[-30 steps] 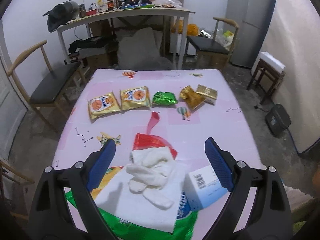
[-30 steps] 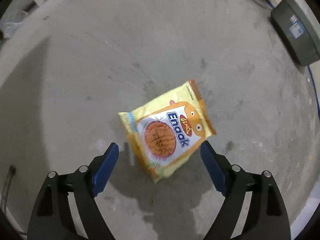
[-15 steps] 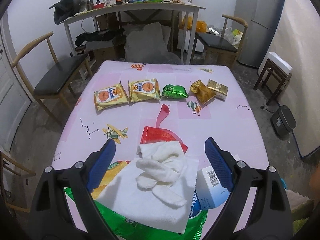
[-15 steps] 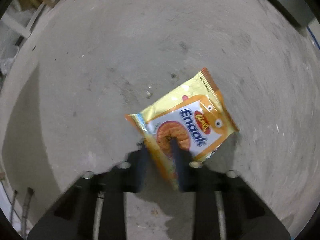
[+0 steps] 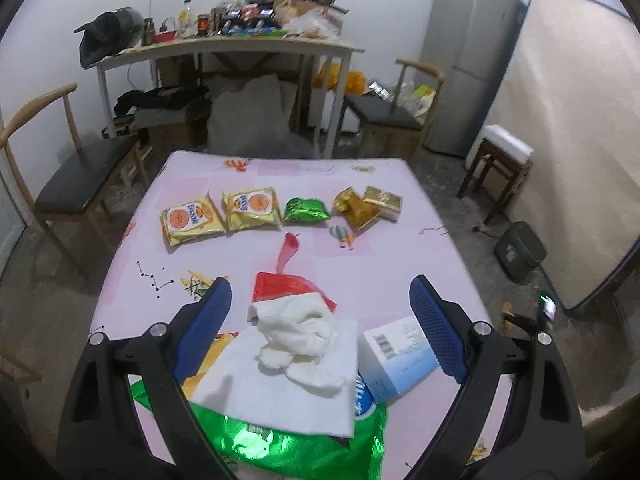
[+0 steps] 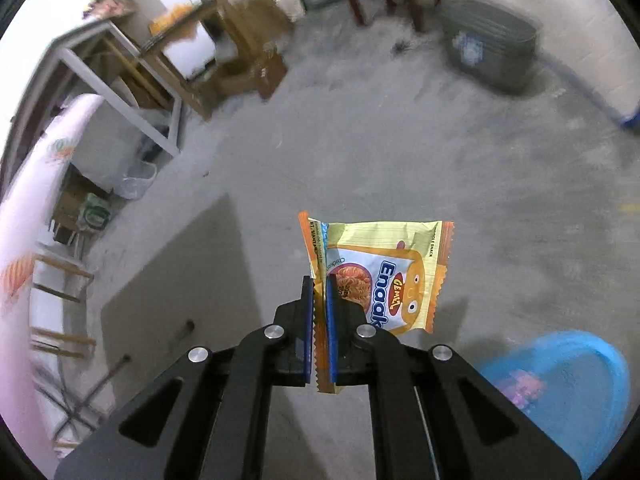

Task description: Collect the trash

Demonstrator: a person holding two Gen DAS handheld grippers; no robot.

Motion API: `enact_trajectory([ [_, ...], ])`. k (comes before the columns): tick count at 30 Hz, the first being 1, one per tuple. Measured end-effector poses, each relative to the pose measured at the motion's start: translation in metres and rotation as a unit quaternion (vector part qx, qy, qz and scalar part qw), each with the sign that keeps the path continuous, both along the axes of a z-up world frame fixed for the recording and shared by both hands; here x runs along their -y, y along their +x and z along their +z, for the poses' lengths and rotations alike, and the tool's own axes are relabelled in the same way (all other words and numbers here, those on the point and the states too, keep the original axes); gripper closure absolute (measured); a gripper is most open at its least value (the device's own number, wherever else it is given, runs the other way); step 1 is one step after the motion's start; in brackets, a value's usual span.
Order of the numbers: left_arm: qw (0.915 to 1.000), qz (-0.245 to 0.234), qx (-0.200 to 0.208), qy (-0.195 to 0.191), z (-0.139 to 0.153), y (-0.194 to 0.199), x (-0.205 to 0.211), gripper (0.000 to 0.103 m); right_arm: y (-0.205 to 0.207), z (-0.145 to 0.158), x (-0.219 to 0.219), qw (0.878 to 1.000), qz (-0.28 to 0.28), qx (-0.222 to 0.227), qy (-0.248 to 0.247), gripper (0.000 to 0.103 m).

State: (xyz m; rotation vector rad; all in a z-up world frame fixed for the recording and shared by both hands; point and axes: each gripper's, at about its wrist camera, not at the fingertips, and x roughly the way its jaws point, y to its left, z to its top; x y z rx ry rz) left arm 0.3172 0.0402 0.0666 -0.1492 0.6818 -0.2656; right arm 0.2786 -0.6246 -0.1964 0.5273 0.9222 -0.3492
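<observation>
R gripper clamped on packet edge, lifted off floor; carry level to blue bin, release over opening. L gripper wide open, empty.

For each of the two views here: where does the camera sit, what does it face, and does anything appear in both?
Left wrist: on the left gripper, angled down across the pink table at wrappers and crumpled tissue; its open blue-padded fingers show.
Right wrist: on the right gripper, looking down at the concrete floor; its fingers pinch the Enaak packet, blue bin lower right.
Shared: the pink table's edge and the grey box on the floor.
</observation>
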Motion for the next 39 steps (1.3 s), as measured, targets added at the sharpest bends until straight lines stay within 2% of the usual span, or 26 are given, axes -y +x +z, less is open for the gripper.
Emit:
enact_trajectory([
  [2, 0.9998, -0.009, 0.013, -0.015, 0.006, -0.014, -0.005, 0.017, -0.068, 0.027, -0.005, 1.000, -0.025, -0.004, -0.006, 0.097],
  [4, 0.9996, -0.013, 0.015, -0.021, 0.009, -0.027, -0.008, 0.017, -0.115, 0.029, -0.005, 0.998, -0.054, -0.030, -0.007, 0.097],
  [8, 0.9995, -0.020, 0.012, -0.020, 0.005, -0.051, -0.010, 0.017, -0.186, -0.025, 0.009, 0.988, -0.117, -0.095, 0.040, 0.096],
  [12, 0.9987, -0.032, -0.010, -0.039, -0.003, -0.069, -0.015, 0.017, -0.194, -0.082, 0.023, 0.978, -0.147, -0.138, 0.054, 0.086],
  [13, 0.9986, -0.030, -0.016, -0.040, -0.005, -0.071, -0.017, 0.017, -0.197, -0.096, 0.028, 0.972, -0.163, -0.160, 0.058, 0.073],
  [14, 0.9985, -0.030, -0.020, -0.043, -0.007, -0.075, -0.020, 0.017, -0.190, -0.106, 0.035, 0.969, -0.171, -0.168, 0.059, 0.052],
  [16, 0.9984, -0.028, -0.022, -0.044, -0.010, -0.083, -0.025, 0.017, -0.198, -0.115, 0.041, 0.966, -0.185, -0.170, 0.057, 0.041],
  [18, 0.9986, -0.029, -0.015, -0.041, -0.010, -0.091, -0.029, 0.017, -0.203, -0.109, 0.042, 0.964, -0.209, -0.155, 0.059, 0.033],
  [20, 0.9992, -0.024, -0.006, -0.033, -0.009, -0.097, -0.034, 0.017, -0.209, -0.098, 0.043, 0.962, -0.227, -0.143, 0.055, 0.030],
  [23, 0.9996, -0.014, 0.008, -0.025, -0.009, -0.106, -0.046, 0.017, -0.213, -0.070, 0.036, 0.966, -0.227, -0.115, 0.058, 0.030],
  [28, 0.9990, 0.000, 0.029, -0.034, -0.008, -0.118, -0.074, 0.017, -0.223, 0.016, -0.011, 0.982, -0.180, -0.036, 0.051, 0.030],
  [31, 0.9985, 0.002, 0.033, -0.043, -0.012, -0.121, -0.086, 0.017, -0.226, 0.084, -0.061, 0.989, -0.123, 0.036, 0.073, 0.030],
  [34, 0.9981, 0.002, 0.032, -0.052, -0.019, -0.120, -0.096, 0.017, -0.219, 0.132, -0.112, 0.991, -0.057, 0.087, 0.089, 0.030],
  [37, 0.9978, -0.009, 0.031, -0.058, -0.021, -0.114, -0.101, 0.017, -0.199, 0.163, -0.167, 0.985, 0.014, 0.122, 0.125, 0.030],
  [39, 0.9968, -0.022, 0.030, -0.070, -0.017, -0.105, -0.102, 0.017, -0.177, 0.172, -0.204, 0.973, 0.061, 0.133, 0.176, 0.030],
])
